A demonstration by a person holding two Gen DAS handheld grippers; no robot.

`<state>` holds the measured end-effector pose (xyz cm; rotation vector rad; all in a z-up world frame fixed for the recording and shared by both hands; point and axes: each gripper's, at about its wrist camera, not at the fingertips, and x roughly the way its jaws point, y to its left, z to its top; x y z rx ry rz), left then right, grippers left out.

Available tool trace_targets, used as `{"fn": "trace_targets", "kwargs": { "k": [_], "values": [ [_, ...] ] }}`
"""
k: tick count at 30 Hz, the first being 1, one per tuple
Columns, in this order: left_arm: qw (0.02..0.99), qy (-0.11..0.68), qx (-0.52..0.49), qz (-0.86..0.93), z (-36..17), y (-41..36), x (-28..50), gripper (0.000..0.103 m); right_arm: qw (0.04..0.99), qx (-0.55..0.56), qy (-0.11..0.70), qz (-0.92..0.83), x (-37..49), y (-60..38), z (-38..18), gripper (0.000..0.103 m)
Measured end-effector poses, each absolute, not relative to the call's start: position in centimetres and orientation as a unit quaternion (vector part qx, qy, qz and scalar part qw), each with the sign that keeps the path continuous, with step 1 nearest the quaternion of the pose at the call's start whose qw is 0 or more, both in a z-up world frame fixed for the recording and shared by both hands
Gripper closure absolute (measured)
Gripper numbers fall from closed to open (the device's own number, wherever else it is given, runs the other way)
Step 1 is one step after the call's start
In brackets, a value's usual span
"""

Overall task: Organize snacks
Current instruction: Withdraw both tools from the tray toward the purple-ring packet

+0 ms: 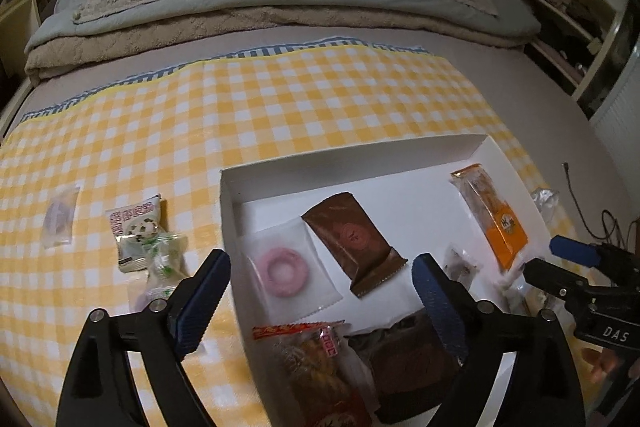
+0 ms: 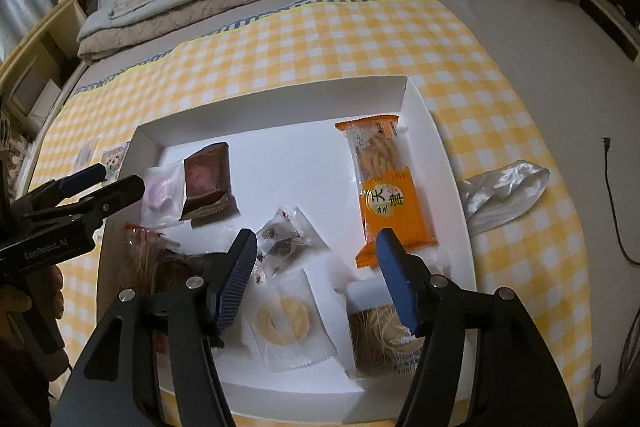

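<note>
A white box point(image 2: 436, 131) lies on a yellow checked cloth and holds several snack packets. My left gripper point(image 1: 320, 263) hovers open over the box's left side, above a pink ring cookie packet point(image 1: 282, 273) and a brown packet point(image 1: 352, 239); nothing touches its pads. A red snack packet point(image 1: 316, 367) and a dark brown one point(image 1: 408, 359) lie below it. My right gripper point(image 2: 316, 239) stands open over a small patterned packet point(image 2: 280, 243) and a yellow ring cookie packet point(image 2: 284, 321). A long orange packet point(image 2: 390, 187) lies just past its right finger.
Left of the box, loose green-and-white packets point(image 1: 136, 231) and a clear packet point(image 1: 60, 215) lie on the cloth point(image 1: 280, 99). A crumpled clear wrapper point(image 2: 504, 191) lies right of the box, a black cable point(image 2: 612, 195) beyond it. Folded bedding point(image 1: 260, 15) fills the back.
</note>
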<state>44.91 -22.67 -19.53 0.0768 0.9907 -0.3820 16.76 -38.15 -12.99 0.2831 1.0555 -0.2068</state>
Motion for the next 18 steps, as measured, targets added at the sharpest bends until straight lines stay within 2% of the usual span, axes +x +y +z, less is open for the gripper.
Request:
{"fn": "trace_targets", "kwargs": {
  "k": [1, 4, 8, 12, 18],
  "values": [
    [0.862, 0.472, 0.038, -0.183, -19.3, -22.6, 44.7, 0.006, 0.85, 0.132, 0.5, -0.1, 16.6, -38.0, -12.8, 0.028],
    [0.862, 0.47, 0.039, -0.186, -18.7, -21.9, 44.0, 0.0, 0.858, 0.117, 0.49, -0.099, 16.1, -37.4, -12.0, 0.022],
    [0.861, 0.471, 0.044, -0.189, -17.9, -21.3, 43.1, 0.0, 0.863, 0.115, 0.481, -0.103, 15.7, -37.1, -11.2, 0.013],
    [0.861, 0.47, 0.046, -0.189, -17.0, -20.4, 42.3, 0.0, 0.869, 0.109, 0.469, -0.114, 15.1, -36.9, -10.4, 0.0],
    [0.866, 0.461, 0.048, -0.188, -15.4, -18.8, 41.0, 0.0, 0.872, 0.098, 0.465, -0.119, 14.5, -35.7, -9.5, 0.0]
  ]
}}
